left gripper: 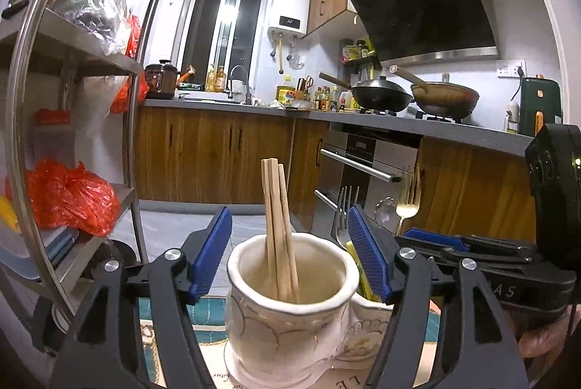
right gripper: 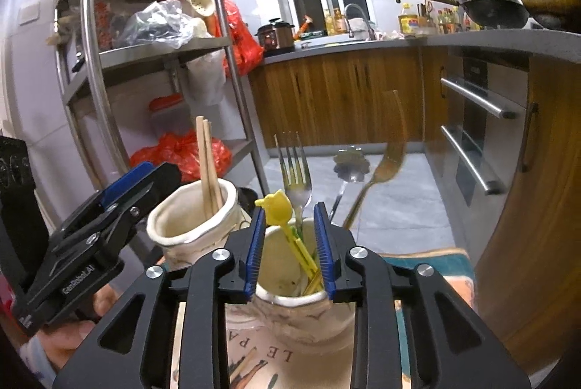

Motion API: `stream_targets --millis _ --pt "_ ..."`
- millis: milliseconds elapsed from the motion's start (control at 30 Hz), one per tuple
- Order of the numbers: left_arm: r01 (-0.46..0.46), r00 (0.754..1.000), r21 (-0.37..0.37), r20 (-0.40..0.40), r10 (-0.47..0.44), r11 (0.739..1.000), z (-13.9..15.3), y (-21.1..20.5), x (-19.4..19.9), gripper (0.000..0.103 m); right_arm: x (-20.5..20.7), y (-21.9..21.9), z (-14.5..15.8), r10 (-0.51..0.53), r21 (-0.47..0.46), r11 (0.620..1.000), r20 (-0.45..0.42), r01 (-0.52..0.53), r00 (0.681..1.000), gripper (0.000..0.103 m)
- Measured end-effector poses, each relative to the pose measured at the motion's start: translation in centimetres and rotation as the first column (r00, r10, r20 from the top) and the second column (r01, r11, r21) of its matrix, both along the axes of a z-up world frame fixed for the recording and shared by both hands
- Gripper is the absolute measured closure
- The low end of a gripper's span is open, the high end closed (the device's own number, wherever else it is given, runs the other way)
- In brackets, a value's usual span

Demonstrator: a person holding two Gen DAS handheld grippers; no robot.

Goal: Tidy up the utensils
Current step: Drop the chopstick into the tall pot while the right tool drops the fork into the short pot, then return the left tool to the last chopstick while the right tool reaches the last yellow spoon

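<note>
We are viewing a cream double-cup holder standing on a printed mat, its base cut off below. Chopsticks are leaning in the left cup; forks, a blurred gold utensil and a yellow clip are standing in the right. The left gripper is gaping wide around the chopsticks, untouching; the right gripper is standing partly open astride the clip, contact unclear.

Both grippers, left gripper and right gripper, are black skeletal frames with triangular cutouts, silver round screws and ribbed blue pads; white lettering marks the left one's side.
</note>
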State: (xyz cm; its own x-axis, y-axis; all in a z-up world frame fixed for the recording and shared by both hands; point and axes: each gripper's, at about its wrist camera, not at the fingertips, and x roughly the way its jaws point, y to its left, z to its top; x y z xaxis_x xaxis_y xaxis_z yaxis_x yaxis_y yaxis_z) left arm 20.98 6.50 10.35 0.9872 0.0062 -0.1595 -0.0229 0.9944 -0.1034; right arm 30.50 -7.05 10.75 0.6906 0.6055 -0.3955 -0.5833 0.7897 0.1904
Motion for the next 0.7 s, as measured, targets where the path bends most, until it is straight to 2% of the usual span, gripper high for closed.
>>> stream_targets --millis 233,700 --pt "-0.010 1.000 -0.035 -0.029 0.008 0.999 -0.2 0.9 -1.7 0.035 -2.0 -1.9 -0.3 -0.024 0.009 1.000 -0.001 0.024 1.000 0.061" --pt "-0.015 0.994 -0.013 -0.111 0.013 1.000 -2.4 1.8 -5.4 0.034 -3.8 -4.7 -2.8 -0.058 -0.004 0.998 -0.069 0.058 0.996 0.053"
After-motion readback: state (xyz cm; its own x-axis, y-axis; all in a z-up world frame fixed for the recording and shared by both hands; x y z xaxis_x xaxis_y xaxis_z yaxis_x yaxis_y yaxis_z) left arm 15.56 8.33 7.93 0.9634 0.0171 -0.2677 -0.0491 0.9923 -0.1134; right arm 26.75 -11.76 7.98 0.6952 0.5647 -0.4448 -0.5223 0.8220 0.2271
